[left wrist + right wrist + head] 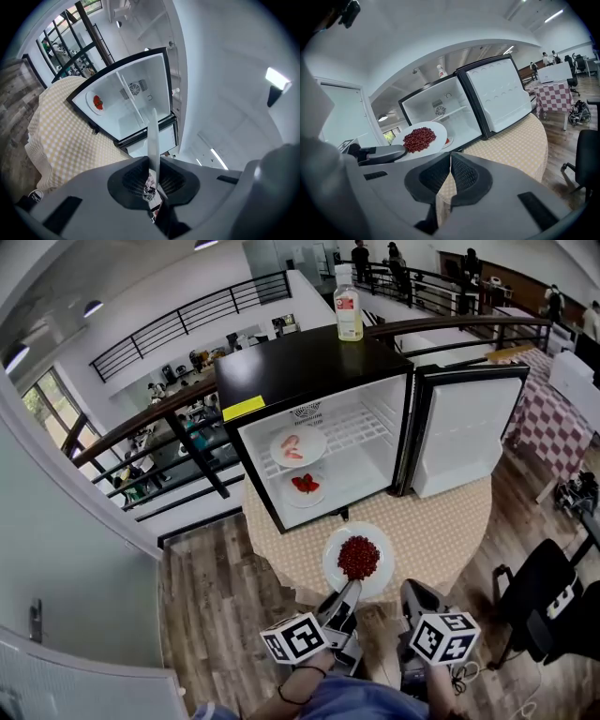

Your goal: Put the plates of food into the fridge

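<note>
A white plate [334, 565] heaped with small red berries hangs over the front of the round checked table [441, 521]. My left gripper [351, 587] is shut on its near rim. In the left gripper view the plate [153, 140] shows edge-on between the pads; in the right gripper view the plate [436, 132] sits at left. My right gripper [413, 591], beside the left one, is shut with nothing in it [450, 155]. The small black fridge [309, 371] stands open ahead. On its shelf is one plate [281, 440] with red slices, and another plate [290, 495] lies on its floor.
The fridge door [464, 427] is swung out to the right. A clear bottle [348, 306] stands on the fridge top. A black chair [544, 596] is at the right, with a red-checked table [553, 418] behind it. A railing runs behind the fridge.
</note>
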`<action>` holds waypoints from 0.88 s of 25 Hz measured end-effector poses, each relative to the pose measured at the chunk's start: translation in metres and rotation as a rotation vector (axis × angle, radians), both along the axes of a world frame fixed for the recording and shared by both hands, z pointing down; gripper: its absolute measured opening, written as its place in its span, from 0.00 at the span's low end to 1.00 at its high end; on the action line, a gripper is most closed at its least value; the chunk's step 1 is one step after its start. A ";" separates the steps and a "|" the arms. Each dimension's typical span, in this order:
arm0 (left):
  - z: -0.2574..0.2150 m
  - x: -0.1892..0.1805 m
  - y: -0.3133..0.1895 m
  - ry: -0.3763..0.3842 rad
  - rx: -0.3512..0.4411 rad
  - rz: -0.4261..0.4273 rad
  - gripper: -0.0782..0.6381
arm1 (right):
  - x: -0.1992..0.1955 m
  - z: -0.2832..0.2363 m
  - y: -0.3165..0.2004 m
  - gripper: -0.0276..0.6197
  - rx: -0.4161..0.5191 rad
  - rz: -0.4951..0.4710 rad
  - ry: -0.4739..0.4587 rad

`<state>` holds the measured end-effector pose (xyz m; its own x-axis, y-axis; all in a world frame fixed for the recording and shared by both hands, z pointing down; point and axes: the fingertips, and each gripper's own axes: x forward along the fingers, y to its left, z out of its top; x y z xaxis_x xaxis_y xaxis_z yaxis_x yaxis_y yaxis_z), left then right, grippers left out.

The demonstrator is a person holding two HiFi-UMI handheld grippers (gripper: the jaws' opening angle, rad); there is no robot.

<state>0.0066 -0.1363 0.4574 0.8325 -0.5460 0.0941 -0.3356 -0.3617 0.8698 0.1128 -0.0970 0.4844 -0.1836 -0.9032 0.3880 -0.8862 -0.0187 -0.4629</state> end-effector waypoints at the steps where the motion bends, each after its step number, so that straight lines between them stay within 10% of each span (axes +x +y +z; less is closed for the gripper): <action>1: -0.001 -0.002 -0.009 0.005 0.000 -0.001 0.18 | -0.003 0.000 -0.008 0.08 -0.001 -0.002 0.003; 22: 0.002 -0.025 -0.129 0.069 -0.011 0.001 0.18 | -0.029 0.012 -0.115 0.08 -0.054 -0.005 0.049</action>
